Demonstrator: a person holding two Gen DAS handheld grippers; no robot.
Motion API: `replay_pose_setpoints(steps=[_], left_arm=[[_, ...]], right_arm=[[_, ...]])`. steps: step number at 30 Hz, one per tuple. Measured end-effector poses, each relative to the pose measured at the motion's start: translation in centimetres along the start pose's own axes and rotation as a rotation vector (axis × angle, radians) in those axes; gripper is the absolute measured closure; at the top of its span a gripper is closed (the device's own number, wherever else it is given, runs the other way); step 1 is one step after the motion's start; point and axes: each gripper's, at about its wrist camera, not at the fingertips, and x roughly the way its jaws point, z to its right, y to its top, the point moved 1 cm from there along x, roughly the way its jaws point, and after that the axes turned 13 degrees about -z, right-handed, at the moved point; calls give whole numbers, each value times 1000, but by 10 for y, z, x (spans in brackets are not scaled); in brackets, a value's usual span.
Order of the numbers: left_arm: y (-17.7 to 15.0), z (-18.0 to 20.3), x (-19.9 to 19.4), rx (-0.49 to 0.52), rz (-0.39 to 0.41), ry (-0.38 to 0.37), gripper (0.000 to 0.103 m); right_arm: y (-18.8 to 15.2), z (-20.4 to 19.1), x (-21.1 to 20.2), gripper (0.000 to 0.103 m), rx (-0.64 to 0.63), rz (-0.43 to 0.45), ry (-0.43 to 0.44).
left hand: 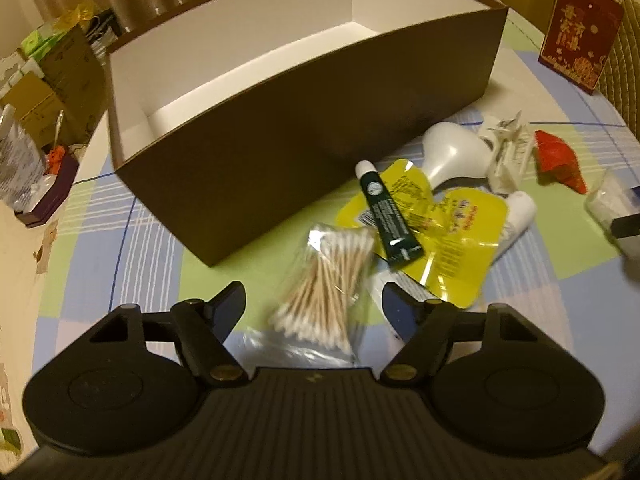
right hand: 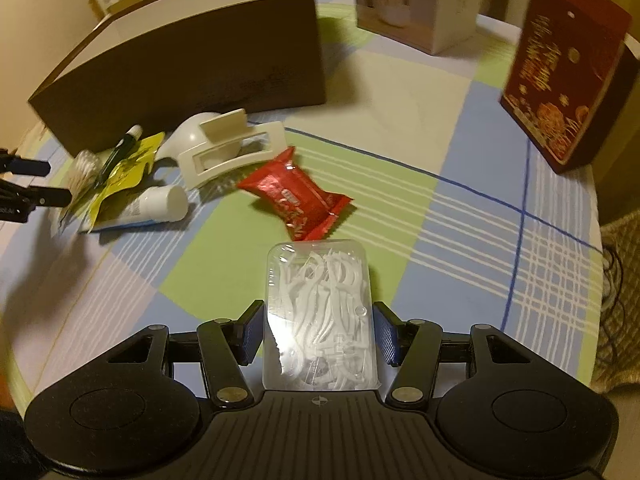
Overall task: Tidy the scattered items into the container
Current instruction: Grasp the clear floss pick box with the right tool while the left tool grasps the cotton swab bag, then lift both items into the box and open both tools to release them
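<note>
A brown box with a white inside stands open on the checked tablecloth; it also shows in the right wrist view. My left gripper is open around a clear bag of cotton swabs. Beside it lie a dark green tube, yellow sachets, a white tube, a white bottle, a white hair claw and a red packet. My right gripper is shut on a clear box of floss picks, also seen in the left wrist view.
A red printed box stands at the right, also in the left wrist view. A white carton stands behind. Cluttered boxes and bags sit off the table's left edge. The table edge curves at the right.
</note>
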Motion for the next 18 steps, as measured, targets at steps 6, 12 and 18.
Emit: replay_pose_setpoints(steps=[6, 12, 18], left_arm=[[1, -6, 19, 34, -42, -49, 62], [-14, -7, 11, 45, -81, -73, 72], [-26, -6, 6, 5, -96, -91, 58]], right_arm=[[1, 7, -2, 44, 47, 2, -23], [1, 7, -2, 44, 47, 3, -29], [2, 6, -2, 44, 12, 3, -29]])
